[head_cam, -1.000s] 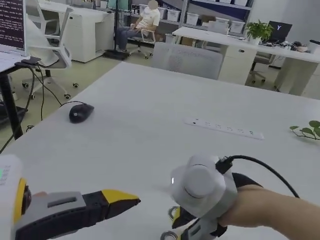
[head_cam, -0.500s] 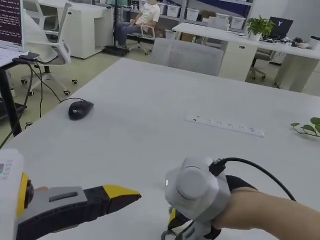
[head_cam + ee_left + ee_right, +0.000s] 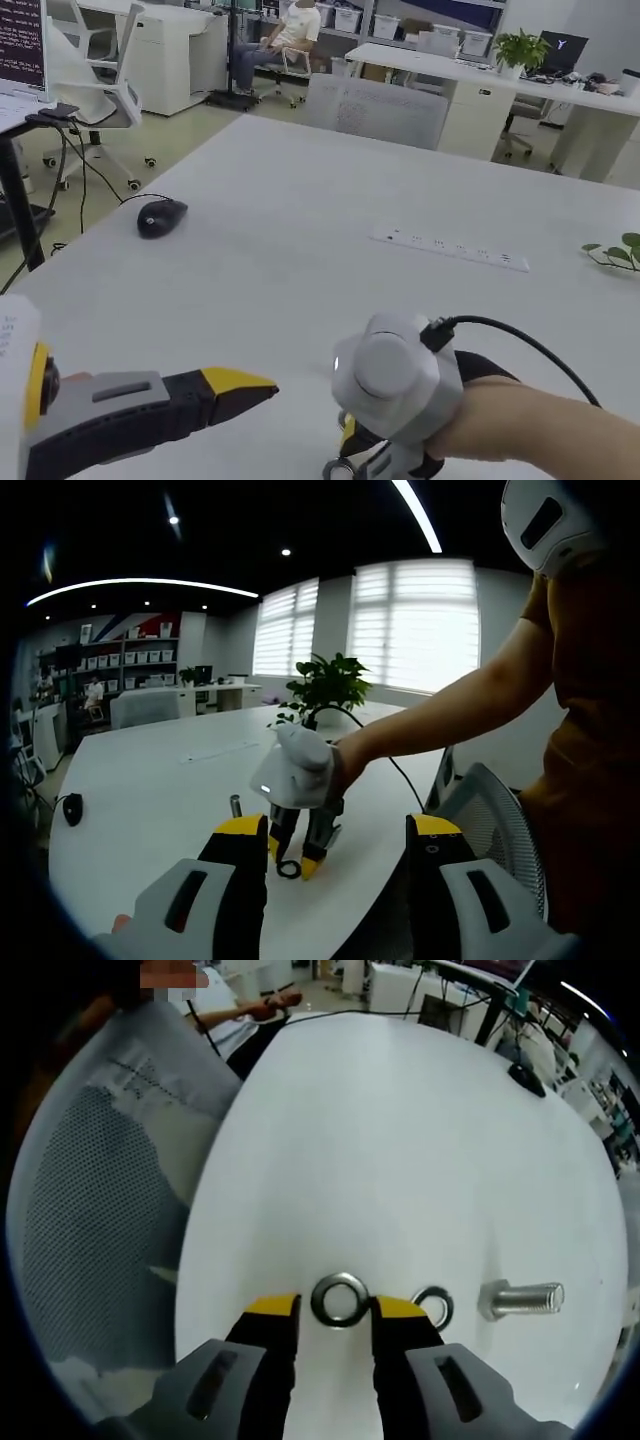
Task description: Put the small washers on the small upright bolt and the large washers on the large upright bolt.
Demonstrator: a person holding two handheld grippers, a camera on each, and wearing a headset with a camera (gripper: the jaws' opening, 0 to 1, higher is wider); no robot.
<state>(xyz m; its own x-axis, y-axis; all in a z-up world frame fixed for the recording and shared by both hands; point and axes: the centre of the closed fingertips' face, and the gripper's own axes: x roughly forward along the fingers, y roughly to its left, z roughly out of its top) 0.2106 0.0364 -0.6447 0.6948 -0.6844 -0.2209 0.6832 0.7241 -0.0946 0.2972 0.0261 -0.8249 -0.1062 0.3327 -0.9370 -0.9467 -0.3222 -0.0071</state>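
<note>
Right gripper view has your right gripper (image 3: 338,1307) narrowed round a washer (image 3: 339,1300), pinch unclear, bolt (image 3: 520,1300) at 3 o'clock; it has barely moved this second, so no lift yet, left gripper (image 3: 335,830) wide

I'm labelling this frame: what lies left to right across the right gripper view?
Mesh chair back → washer between the jaws → second washer → bolt.

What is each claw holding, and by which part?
The right claw grips a washer across its outer rim, one jaw at each side. The left claw is open, holding nothing.
</note>
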